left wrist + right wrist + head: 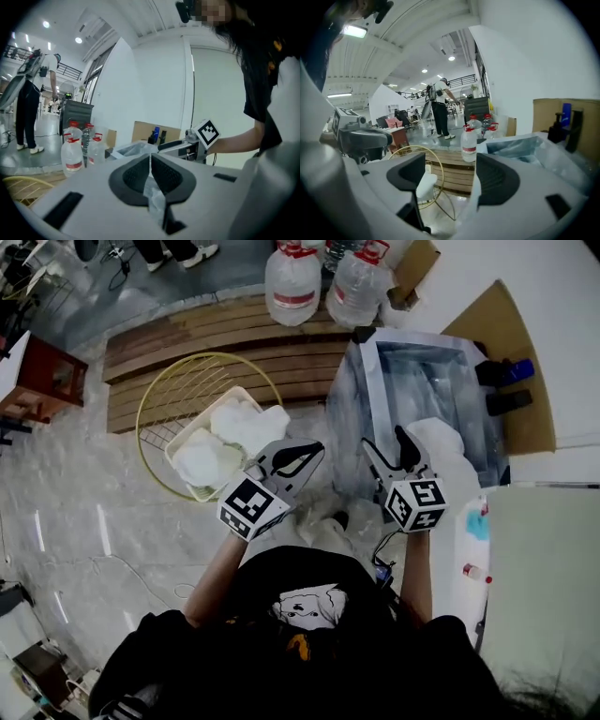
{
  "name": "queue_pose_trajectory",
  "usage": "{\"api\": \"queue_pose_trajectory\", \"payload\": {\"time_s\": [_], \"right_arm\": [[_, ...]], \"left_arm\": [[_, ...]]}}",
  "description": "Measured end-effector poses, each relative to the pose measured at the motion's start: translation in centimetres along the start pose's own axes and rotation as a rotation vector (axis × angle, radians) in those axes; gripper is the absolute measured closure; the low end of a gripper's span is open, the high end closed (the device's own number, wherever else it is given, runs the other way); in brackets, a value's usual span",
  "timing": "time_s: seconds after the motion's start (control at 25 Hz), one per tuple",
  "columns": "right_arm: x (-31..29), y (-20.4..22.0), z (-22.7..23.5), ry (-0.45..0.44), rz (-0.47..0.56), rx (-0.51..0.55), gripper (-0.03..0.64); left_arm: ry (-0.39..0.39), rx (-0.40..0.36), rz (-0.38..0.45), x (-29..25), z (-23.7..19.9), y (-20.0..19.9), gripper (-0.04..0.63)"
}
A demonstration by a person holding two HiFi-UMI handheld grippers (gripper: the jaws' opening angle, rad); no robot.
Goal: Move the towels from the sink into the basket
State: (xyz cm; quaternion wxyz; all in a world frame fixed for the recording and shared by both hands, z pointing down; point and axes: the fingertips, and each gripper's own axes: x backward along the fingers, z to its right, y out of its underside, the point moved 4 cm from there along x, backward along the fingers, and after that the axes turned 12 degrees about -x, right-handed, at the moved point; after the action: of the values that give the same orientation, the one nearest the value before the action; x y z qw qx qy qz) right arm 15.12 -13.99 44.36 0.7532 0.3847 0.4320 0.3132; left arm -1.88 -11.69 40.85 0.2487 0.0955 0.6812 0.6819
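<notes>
The gold wire basket (pixel 155 399) stands on the floor at left, with white towels (pixel 246 423) in its pale inner tub. The plastic-lined sink (pixel 422 371) is at right, and a white towel (pixel 448 448) is heaped at its near edge. My left gripper (pixel 314 448) hovers between basket and sink. Its pads (pixel 138 176) meet, and a thin pale wisp that I cannot identify shows in the seam. My right gripper (pixel 384 440) hangs over the sink's near left corner, just left of that towel. It is open, and only the basket (pixel 417 154) shows through the gap.
Large water bottles (pixel 292 282) stand on a wooden slatted platform (pixel 216 343) behind the basket. Dark bottles (pixel 502 371) sit on cardboard right of the sink. A white counter (pixel 544 568) lies at near right, a reddish stool (pixel 42 371) at far left. A person (pixel 438 110) stands far off.
</notes>
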Motion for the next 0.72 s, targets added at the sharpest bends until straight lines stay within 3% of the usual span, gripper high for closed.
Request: {"api": "queue_pose_trajectory", "payload": {"time_s": [0.32,0.56,0.72], "right_arm": [[9.1,2.5,14.3,0.116,-0.081,0.014,0.273],[9.2,4.1,24.6,0.133,-0.301,0.151,0.272],[6.7,4.9,29.1,0.075,-0.499,0.257,0.258]], "left_arm": [[0.039,0.003,-0.027,-9.1,9.1,-1.8,0.589],[0.03,-0.011,-0.067,-12.8,12.2,-2.4,0.59],[0.011,-0.024,-0.099,-14.1,12.8,-2.6,0.59]]}}
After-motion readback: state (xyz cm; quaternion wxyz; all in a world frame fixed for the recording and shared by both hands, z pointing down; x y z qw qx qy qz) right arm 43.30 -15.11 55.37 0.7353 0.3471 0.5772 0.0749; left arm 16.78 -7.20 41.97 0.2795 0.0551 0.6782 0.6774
